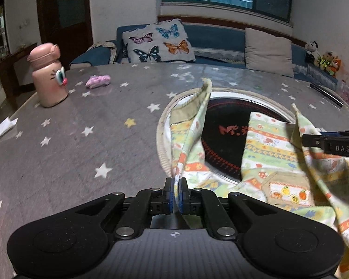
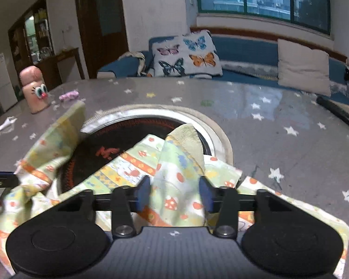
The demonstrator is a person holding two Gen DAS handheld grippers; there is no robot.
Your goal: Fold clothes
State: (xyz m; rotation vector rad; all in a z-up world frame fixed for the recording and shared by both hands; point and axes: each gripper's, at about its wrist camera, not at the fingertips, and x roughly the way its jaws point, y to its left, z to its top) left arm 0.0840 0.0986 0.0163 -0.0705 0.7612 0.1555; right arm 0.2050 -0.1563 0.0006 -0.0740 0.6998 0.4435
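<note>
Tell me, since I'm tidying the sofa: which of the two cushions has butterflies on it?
The left cushion, leaning against the blue sofa back. It shows coloured butterflies; the other cushion, further right, is plain beige.

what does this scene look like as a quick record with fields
garment: patterned child's garment, partly lifted, draped over the round cooktop set in the table
left gripper: shut on a garment edge
right gripper: open, a raised fold between its fingers
table: grey star-print cover
other items: pink cartoon bottle, small pink toy
background: butterfly cushion on blue sofa
</note>
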